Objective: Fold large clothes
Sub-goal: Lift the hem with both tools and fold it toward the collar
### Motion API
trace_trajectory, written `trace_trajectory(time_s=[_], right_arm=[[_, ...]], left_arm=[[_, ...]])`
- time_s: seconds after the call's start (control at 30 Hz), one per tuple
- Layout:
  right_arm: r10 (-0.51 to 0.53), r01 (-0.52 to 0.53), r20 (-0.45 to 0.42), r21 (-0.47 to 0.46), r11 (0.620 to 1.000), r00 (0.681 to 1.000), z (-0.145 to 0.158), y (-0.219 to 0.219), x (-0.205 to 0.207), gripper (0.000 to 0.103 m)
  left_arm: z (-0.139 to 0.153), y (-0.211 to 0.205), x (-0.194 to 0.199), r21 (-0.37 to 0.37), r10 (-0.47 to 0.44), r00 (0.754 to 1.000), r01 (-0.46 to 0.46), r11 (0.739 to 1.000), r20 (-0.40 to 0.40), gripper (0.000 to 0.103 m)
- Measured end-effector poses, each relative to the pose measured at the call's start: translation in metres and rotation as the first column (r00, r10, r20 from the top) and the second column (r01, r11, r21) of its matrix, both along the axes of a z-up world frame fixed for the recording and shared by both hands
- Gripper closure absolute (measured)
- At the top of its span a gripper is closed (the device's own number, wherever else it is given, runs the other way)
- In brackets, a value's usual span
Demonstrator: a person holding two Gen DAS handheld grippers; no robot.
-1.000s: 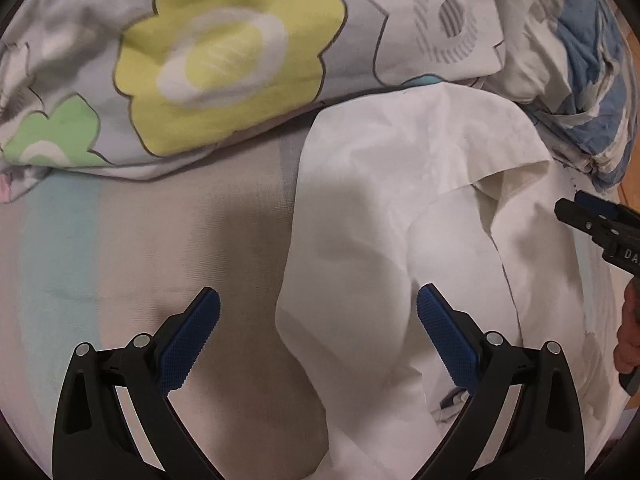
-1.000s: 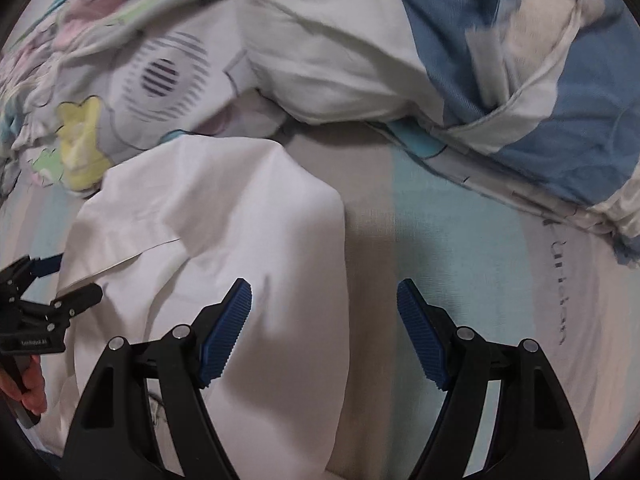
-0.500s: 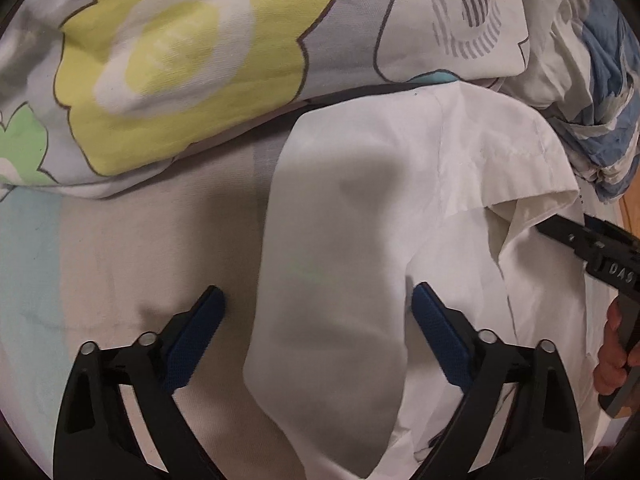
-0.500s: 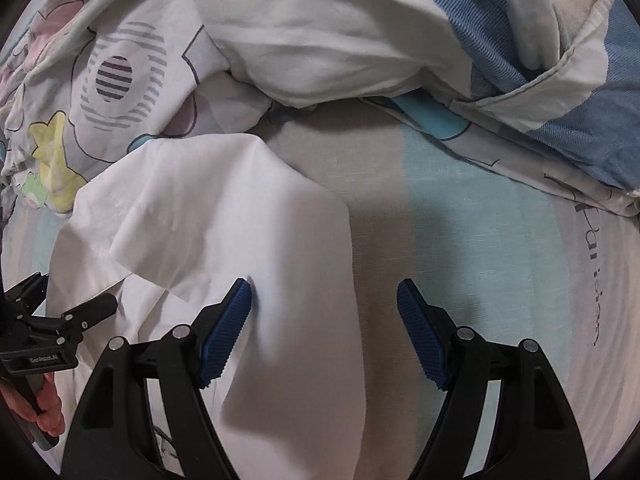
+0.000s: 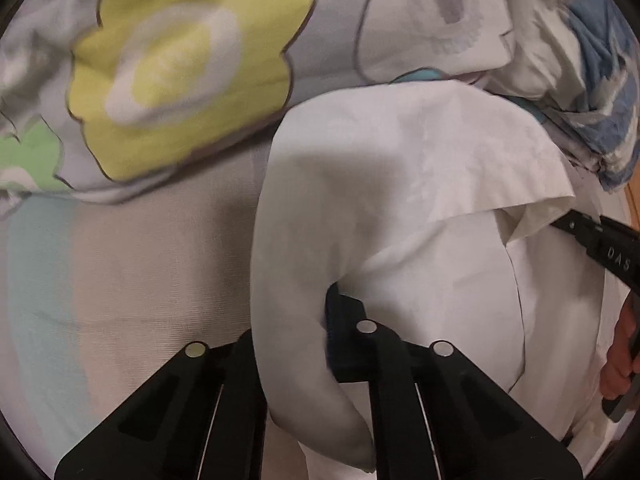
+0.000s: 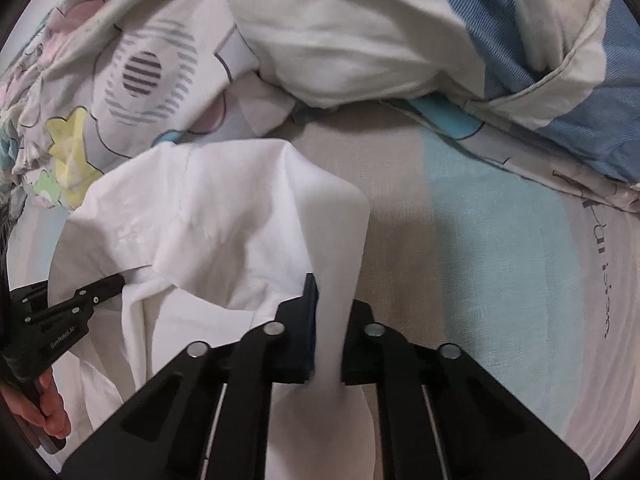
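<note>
step: we start the fold | left hand-held gripper [image 5: 296,344] and right hand-held gripper [image 6: 326,336] each clench an edge of the white cotton garment [image 5: 420,208] lying on the striped bed sheet [image 5: 132,280] | next: we lift both edges evenly

This was a home bedroom, no question. The whole scene played out on a bed [image 6: 500,220], its sheet running in soft bands of beige and pale blue. A crumpled floral duvet [image 5: 188,60] with big yellow and green cartoon flowers was heaped along the far side, and a blue-and-white quilt [image 6: 540,40] lay bunched beside it. A sliver of wooden floor [image 5: 634,200] peeked in at the edge.
</note>
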State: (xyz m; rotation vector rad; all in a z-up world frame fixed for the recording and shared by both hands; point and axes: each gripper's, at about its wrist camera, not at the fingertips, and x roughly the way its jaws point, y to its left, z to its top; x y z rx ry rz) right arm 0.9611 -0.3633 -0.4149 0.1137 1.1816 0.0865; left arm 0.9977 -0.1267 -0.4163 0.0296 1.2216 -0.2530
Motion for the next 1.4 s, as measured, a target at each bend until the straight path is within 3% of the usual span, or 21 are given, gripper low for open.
trace_trajectory(time_s=[0.47, 0.67, 0.9, 1.4], right_arm=[[0.047, -0.041, 0.183, -0.035, 0.999, 0.982, 0.075, 0.002, -0.049, 0.101], [0.077, -0.061, 0.268, -0.069, 0.996, 0.96, 0.109, 0.011, -0.091, 0.101], [0.08, -0.06, 0.319, -0.072, 0.996, 0.944, 0.14, 0.02, -0.146, 0.101], [0.04, -0.027, 0.319, -0.045, 0.999, 0.947, 0.147, 0.023, -0.271, 0.101]], left_arm=[[0.049, 0.017, -0.044, -0.035, 0.063, 0.988, -0.059, 0.998, 0.144, 0.102], [0.083, 0.023, -0.085, -0.035, 0.088, 0.966, -0.082, 0.996, 0.242, 0.102], [0.118, 0.018, -0.163, -0.021, 0.097, 0.949, -0.095, 0.995, 0.299, 0.102], [0.129, 0.021, -0.292, -0.016, 0.145, 0.924, -0.149, 0.989, 0.355, 0.102]])
